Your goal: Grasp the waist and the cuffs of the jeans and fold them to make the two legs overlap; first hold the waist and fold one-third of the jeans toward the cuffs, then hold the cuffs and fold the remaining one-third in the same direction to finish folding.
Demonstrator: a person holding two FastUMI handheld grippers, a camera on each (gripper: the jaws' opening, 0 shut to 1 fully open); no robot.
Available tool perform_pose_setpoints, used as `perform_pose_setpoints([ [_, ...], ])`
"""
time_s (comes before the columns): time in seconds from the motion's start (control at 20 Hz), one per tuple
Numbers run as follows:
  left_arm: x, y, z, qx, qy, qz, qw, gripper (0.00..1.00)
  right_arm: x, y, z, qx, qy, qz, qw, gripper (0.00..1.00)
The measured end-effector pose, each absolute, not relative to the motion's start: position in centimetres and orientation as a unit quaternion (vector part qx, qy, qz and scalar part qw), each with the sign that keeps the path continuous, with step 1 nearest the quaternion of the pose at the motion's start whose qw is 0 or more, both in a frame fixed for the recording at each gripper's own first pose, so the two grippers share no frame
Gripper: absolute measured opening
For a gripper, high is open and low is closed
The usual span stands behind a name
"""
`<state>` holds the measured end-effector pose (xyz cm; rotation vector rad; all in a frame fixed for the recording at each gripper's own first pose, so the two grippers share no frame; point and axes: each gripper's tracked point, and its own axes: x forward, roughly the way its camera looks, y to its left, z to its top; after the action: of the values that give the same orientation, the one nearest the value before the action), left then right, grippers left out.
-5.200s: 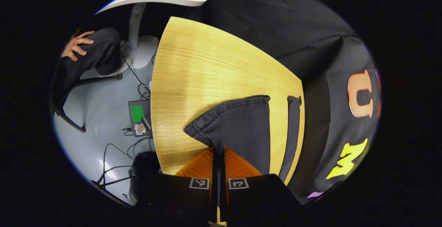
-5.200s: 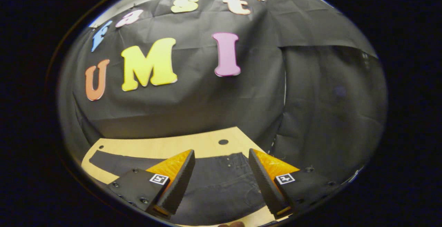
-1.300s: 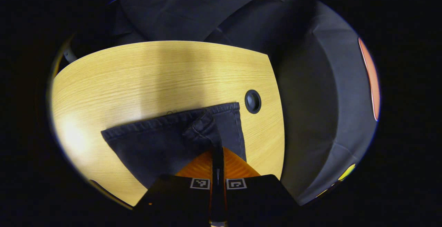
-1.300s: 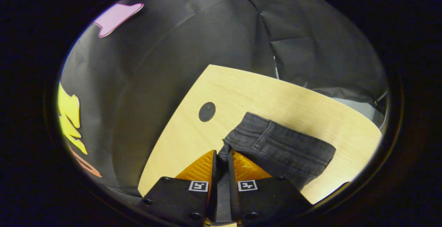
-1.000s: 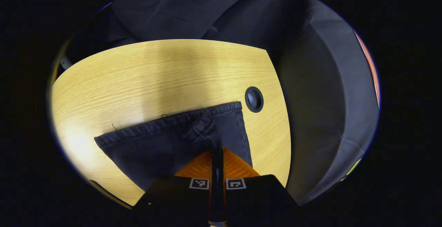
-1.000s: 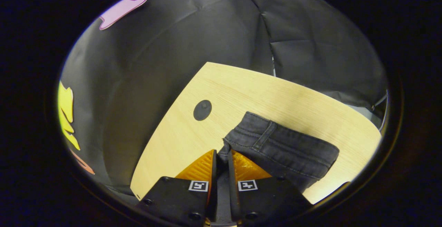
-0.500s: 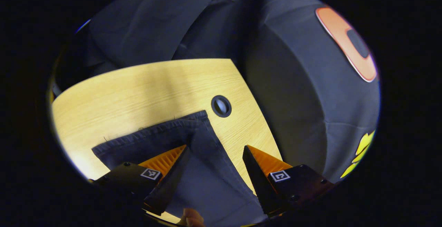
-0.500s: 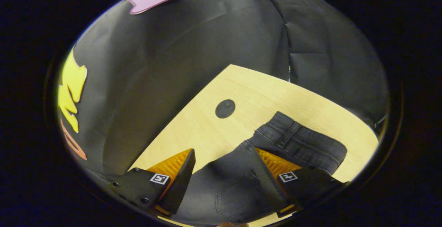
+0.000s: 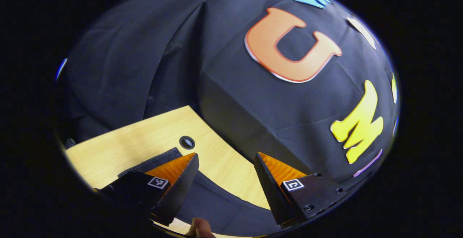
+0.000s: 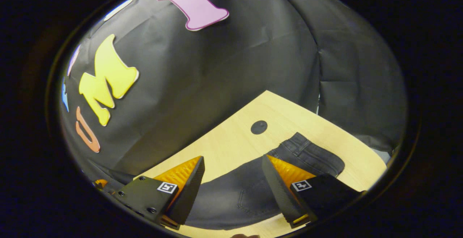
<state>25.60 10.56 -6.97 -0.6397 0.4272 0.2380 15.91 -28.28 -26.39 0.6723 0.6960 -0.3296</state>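
Note:
Dark grey jeans (image 9: 217,203) lie flat on the light wooden table (image 9: 144,136). In the left gripper view the cuff end (image 9: 164,156) reaches out past the left finger, and the leg runs under my left gripper (image 9: 226,189), which hangs open above the cloth with nothing held. In the right gripper view the waistband (image 10: 311,154) lies at the right and a back pocket (image 10: 253,198) shows between the fingers. My right gripper (image 10: 233,192) is open too, held above the jeans (image 10: 224,191) and not touching them.
A round cable hole (image 9: 187,142) sits in the table just beyond the cuffs, and another hole (image 10: 259,127) lies beyond the waist. The black booth wall (image 9: 253,115) rises right behind the table's far edge. A fingertip (image 9: 199,227) shows at the bottom edge.
Both grippers, shut on the jeans a second ago, have opened and let go. Since then both have risen and tilted up, so the wall now takes more of each view.

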Motion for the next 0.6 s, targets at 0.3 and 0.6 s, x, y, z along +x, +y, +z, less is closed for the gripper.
perform_pose_setpoints([
  [0.3,19.5,6.6,0.3,-0.157,0.121,0.078,0.977,1.0,10.8,-30.0,-22.9,0.329,0.311,-0.163,0.877,0.98],
  [0.6,13.1,0.9,4.0,-0.033,0.068,0.034,0.997,0.99,6.0,-31.1,-21.5,0.343,0.295,-0.175,0.874,0.98],
])
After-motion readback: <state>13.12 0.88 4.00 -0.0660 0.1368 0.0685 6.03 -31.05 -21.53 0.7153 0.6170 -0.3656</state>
